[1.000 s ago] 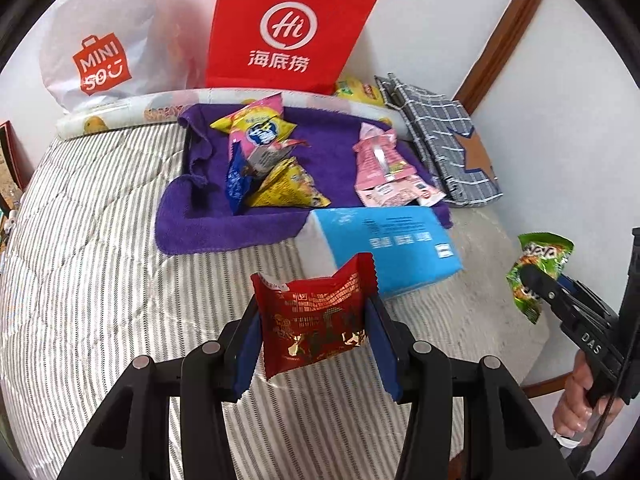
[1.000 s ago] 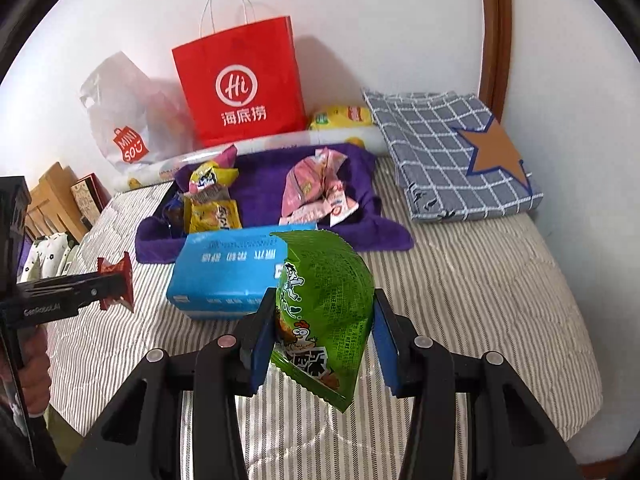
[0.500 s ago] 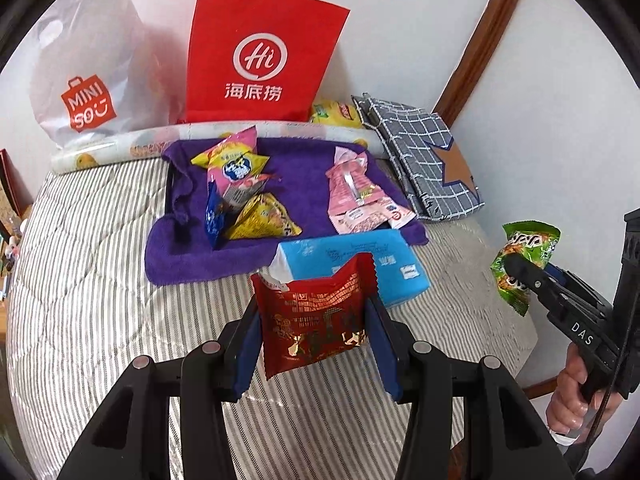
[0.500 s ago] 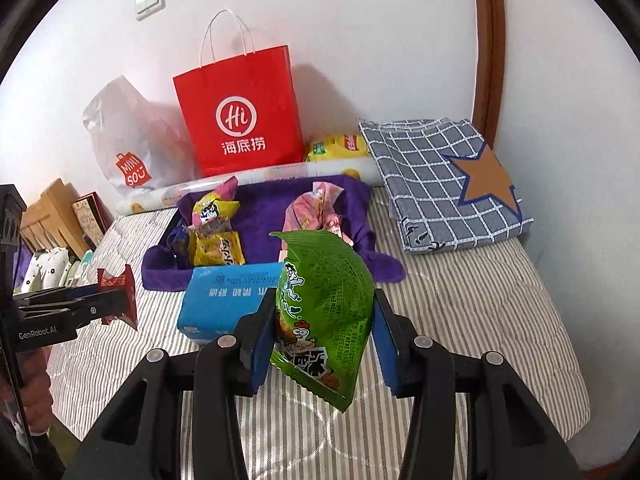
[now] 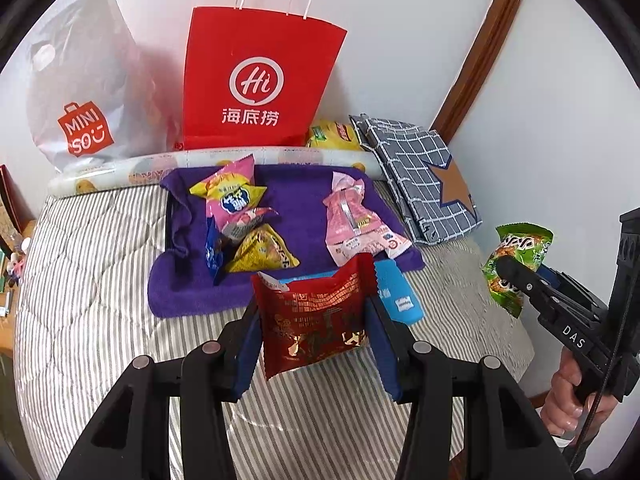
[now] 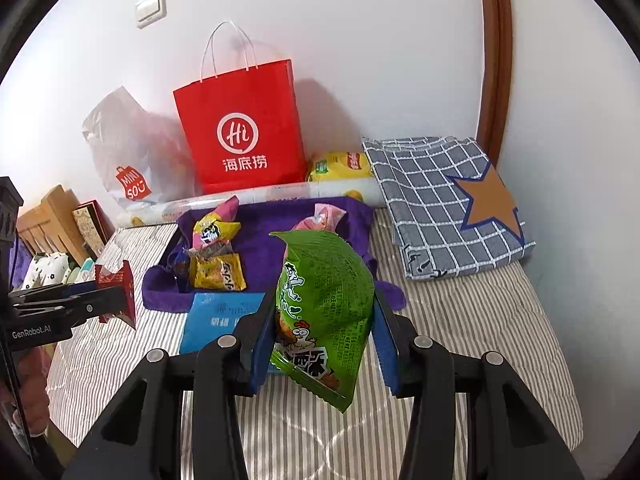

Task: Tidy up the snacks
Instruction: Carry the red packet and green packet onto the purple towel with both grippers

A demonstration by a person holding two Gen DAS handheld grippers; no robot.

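While both hands hold their tools above the striped bed [image 5: 100, 320], each tool has a snack pinched in its jaws. The left gripper [image 5: 316, 336] squeezes a red snack pack [image 5: 312, 320] at the bottom middle of the left view. The pack stands up between the blue pads [image 5: 248, 344], and both pads press on its sides. The right gripper [image 6: 324, 332] squeezes a green snack bag [image 6: 324, 304] with a cartoon chicken on it, at the bottom middle of the right view. Its pads press on the bag's sides too.

Behind the red pack lies a blue tissue pack [image 5: 396, 296] on the bed. Past it, in the middle of the frame, a purple towel [image 5: 296, 196] covers a tray. On the left part of the towel sits a pile of snacks: a pink and yellow bag [image 5: 232, 200], a yellow bag [image 5: 264, 256] and a dark blue one [image 5: 214, 254]. On the right part lie pink packs [image 5: 352, 224].

A red paper bag [image 5: 256, 80] stands against the wall at the top, with a white plastic bag [image 5: 84, 92] to its left. A folded grey checked cloth [image 6: 448, 204] with a brown star lies at the right.
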